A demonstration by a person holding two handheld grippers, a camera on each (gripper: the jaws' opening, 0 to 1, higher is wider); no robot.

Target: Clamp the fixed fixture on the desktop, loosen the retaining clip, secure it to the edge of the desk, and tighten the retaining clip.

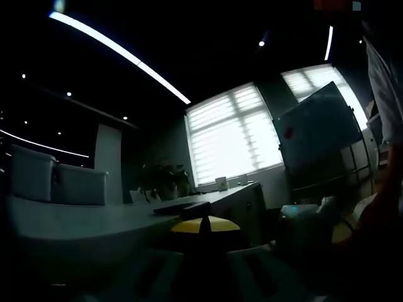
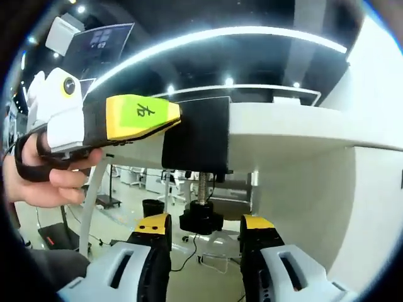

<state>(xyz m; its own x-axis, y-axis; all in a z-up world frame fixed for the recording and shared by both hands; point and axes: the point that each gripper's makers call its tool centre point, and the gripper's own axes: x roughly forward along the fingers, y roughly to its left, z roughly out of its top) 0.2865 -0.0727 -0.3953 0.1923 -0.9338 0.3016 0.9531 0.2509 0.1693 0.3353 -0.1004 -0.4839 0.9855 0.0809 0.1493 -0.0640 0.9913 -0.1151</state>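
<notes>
My right gripper (image 2: 204, 242) sits below the desk (image 2: 296, 129) edge with its jaws spread and nothing between them, the black knob (image 2: 201, 221) of the clamp screw (image 2: 203, 187) standing just ahead in the gap. My left gripper (image 2: 135, 119), seen in the right gripper view coming in from the left, presses its yellow tip against the side of the black fixture (image 2: 196, 135), which already straddles the desk edge. I judge that it steadies the bracket, though I cannot tell whether its jaws pinch the fixture or merely lean on it. In the left gripper view the room is too dark to settle that; I make out a yellow jaw tip (image 1: 205, 225) low in the picture, the grey desktop (image 1: 82, 220) running away and bright windows (image 1: 233, 135) behind.

The step in hand looks like tightening the retaining clip. To do it well I should bring the right jaws squarely around the knob, close on its flats, and turn about the screw's own axis without dragging sideways, while the left side keeps the fixture seated flush against the desk so it does not creep as the pad rises.
</notes>
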